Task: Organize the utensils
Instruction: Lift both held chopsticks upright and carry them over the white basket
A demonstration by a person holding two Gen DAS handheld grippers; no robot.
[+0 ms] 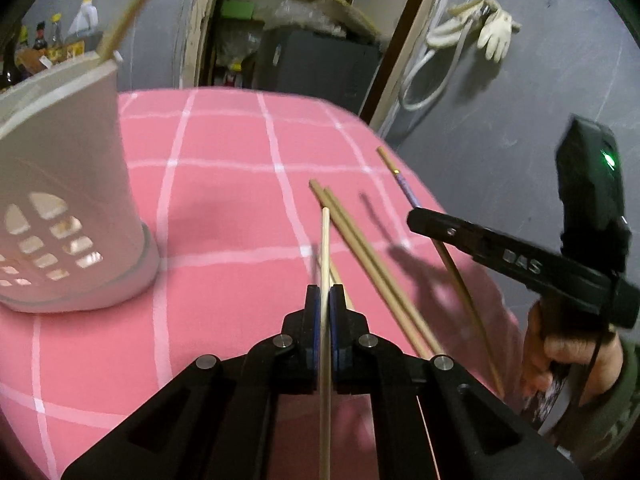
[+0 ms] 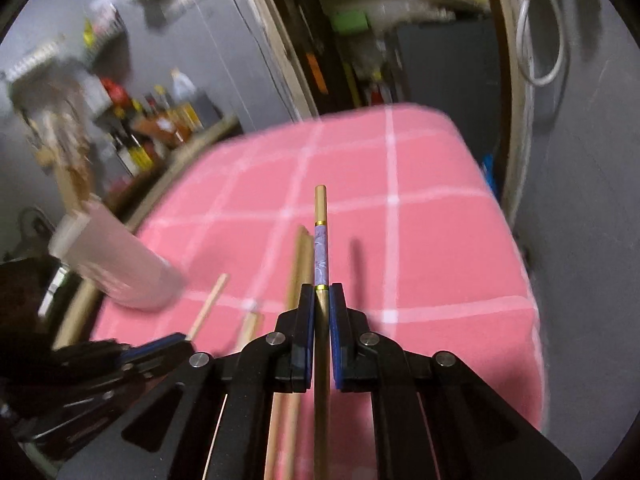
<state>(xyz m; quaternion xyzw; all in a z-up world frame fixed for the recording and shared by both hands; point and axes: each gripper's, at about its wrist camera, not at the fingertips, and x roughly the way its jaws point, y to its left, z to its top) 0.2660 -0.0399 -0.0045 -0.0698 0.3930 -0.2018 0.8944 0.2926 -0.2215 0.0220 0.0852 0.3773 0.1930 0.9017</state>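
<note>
My left gripper [image 1: 325, 294] is shut on a pale wooden chopstick [image 1: 325, 248], held above the pink checked tablecloth [image 1: 224, 200]. A white utensil holder [image 1: 68, 184] with cut-out holes stands to its left, one stick [image 1: 132, 4] leaning out of it. A pair of brown chopsticks [image 1: 360, 248] lies on the cloth to the right. My right gripper [image 2: 322, 294] is shut on a chopstick with a purple patterned band [image 2: 321, 252]; this gripper also shows in the left wrist view [image 1: 416, 216]. The holder [image 2: 116, 264] appears blurred at the left of the right wrist view.
The table's far edge [image 1: 352, 116] and right edge [image 2: 532, 280] drop off to a grey floor. Bottles [image 2: 160, 120] stand on a shelf at the back left. A doorway with clutter [image 1: 304, 40] lies behind the table. A glove and hose [image 1: 480, 32] hang on the wall.
</note>
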